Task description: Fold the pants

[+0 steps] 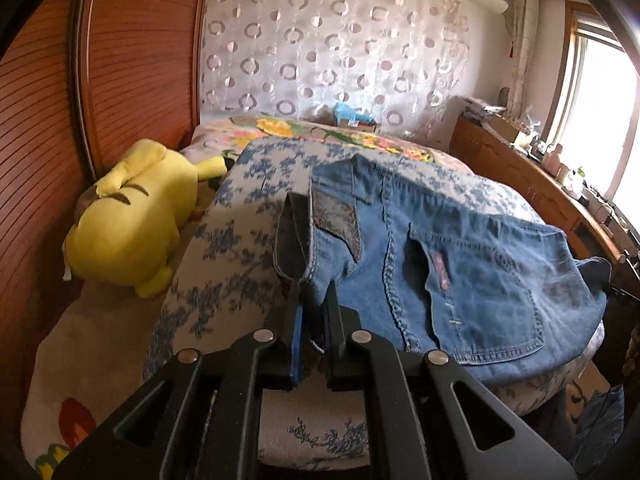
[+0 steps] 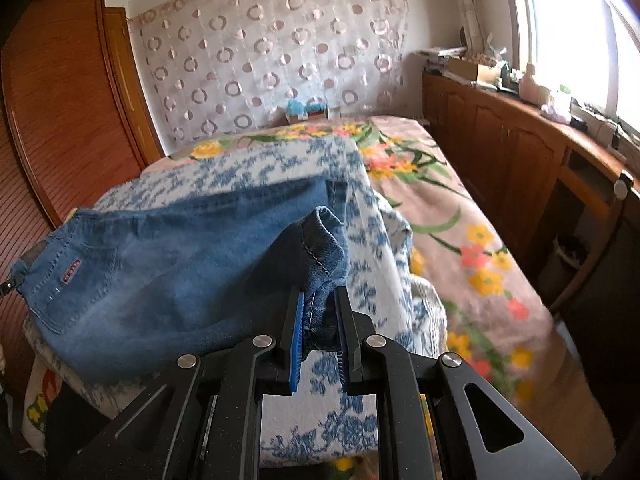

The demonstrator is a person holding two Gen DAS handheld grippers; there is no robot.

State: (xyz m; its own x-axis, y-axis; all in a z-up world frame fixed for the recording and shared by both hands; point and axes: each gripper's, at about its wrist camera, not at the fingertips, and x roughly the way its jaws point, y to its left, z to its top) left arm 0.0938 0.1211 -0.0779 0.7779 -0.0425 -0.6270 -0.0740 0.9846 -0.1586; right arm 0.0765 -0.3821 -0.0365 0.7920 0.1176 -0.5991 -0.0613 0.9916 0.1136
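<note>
One pair of blue jeans [image 1: 460, 264] lies on the blue-flowered blanket [image 1: 224, 248] on the bed. Two grippers pinch it: the left gripper [image 1: 314, 292] and the right gripper [image 2: 318, 300]. One yellow plush toy [image 1: 132, 216] lies beside.

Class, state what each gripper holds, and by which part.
Left gripper: the jeans, by the waistband edge. Right gripper: the same jeans, by a leg hem.

The blue denim jeans [image 1: 472, 264] lay spread across a blue-flowered quilt [image 1: 224, 248], back pocket up. Their waistband corner and a hemmed leg end [image 2: 320, 248] were lifted off it.
</note>
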